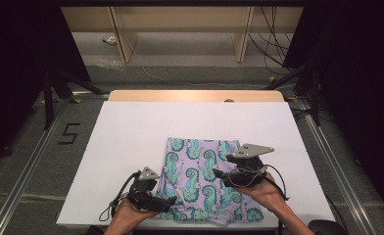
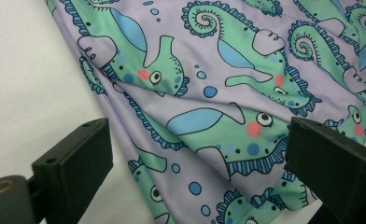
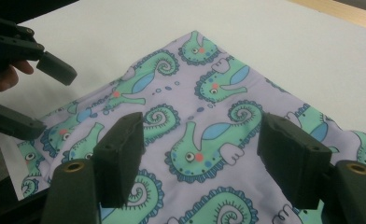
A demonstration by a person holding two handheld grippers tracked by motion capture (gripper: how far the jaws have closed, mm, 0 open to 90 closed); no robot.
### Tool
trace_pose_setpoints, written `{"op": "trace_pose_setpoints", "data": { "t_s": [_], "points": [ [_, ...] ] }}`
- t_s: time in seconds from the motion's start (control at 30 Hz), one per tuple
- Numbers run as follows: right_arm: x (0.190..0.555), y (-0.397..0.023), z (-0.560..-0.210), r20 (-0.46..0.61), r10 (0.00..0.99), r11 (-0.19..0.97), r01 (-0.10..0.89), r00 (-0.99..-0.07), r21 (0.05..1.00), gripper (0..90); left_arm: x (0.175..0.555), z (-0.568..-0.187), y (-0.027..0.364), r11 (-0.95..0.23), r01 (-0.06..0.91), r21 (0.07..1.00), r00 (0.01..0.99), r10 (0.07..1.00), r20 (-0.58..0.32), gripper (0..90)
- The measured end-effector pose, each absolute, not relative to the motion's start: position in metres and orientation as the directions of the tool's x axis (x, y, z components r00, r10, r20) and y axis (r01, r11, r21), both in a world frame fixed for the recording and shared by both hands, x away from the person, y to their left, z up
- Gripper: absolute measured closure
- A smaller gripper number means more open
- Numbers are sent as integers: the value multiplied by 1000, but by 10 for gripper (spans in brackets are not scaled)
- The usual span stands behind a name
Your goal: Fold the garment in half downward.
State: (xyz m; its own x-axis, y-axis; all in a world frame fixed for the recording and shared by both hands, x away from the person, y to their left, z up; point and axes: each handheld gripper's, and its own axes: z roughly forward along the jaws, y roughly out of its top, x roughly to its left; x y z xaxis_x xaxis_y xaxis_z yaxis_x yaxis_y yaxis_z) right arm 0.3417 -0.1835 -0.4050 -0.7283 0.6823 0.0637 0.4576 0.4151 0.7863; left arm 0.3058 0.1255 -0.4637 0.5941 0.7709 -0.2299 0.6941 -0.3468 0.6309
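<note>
Seahorse-print cloth (image 1: 204, 178), smooth lilac, softly creased, folded roughly rectangular on white table (image 1: 131, 142)

A lilac cloth (image 1: 204, 178) printed with green seahorses is laid folded, slightly rumpled, at the table's near edge.

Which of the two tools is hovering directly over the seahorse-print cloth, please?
The right tool, jaws open above the folded seahorse-print cloth. The left tool sits lower at the cloth's left edge, partly over the white table.
</note>
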Motion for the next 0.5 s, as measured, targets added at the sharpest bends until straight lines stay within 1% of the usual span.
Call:
{"op": "trace_pose_setpoints", "data": {
  "t_s": [0.3, 0.5],
  "points": [
    [351, -174, -403, 78, 677, 405, 459, -732, 791, 318, 306, -466, 125, -362, 715, 597, 594, 765, -247, 26],
    [355, -165, -401, 74, 671, 412, 453, -738, 791, 315, 304, -467, 125, -368, 718, 591, 598, 761, -251, 24]
  ]
}}
